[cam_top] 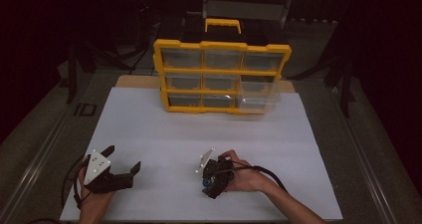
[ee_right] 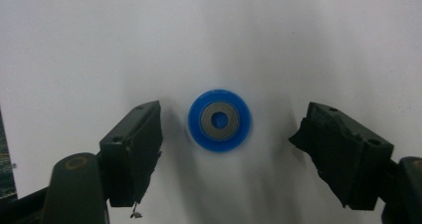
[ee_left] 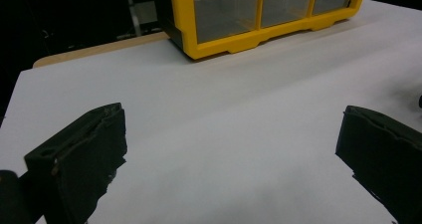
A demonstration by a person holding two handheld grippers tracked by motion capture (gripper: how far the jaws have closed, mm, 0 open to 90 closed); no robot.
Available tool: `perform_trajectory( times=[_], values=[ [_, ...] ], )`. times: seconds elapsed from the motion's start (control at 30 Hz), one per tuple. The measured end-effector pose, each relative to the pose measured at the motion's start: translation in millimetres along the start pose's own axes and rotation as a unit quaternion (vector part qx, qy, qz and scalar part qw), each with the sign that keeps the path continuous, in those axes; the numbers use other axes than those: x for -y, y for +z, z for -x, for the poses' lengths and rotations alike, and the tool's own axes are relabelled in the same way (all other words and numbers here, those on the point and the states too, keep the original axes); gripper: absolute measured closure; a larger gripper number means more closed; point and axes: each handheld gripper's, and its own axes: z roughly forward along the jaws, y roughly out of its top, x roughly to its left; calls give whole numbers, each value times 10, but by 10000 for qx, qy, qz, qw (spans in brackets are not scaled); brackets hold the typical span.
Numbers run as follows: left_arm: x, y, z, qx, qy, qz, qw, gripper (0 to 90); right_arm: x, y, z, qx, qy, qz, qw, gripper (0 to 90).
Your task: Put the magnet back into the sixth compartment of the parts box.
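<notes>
A small blue disc (ee_right: 219, 119) with a grey ring and a hole in its middle lies flat on the white sheet (ee_right: 99, 45). My right gripper (ee_right: 232, 123) points straight down over it, jaws open on either side with a gap to each pad. In the high view this gripper (cam_top: 209, 183) sits at the sheet's front middle, with the blue disc (cam_top: 205, 182) just peeking out beneath it. My left gripper (cam_top: 122, 158) rests at the front left, open and holding nothing; the left gripper view has its jaws (ee_left: 231, 117) spread wide over bare sheet.
A yellow organizer (cam_top: 221, 74) with clear drawers stands upright at the back of the white sheet (cam_top: 199, 129); its lower right drawer (cam_top: 256, 97) is pulled out. The organizer's bottom corner (ee_left: 234, 40) is ahead of the left gripper. Dark surroundings lie beyond the table edges.
</notes>
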Motion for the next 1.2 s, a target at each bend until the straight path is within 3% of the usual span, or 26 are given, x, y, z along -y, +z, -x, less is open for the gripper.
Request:
perform_trajectory(
  times=[0.47, 1.2],
  values=[
    [-1, -1, 1, -7, 5, -4, 10000, 0, -31, -8, -42, -103, -10, -114, 9999, 438],
    [-1, -1, 3, -10, 18, -8, 10000, 1, -64, -16, -69, -187, -111, -227, 9995, 563]
  ],
)
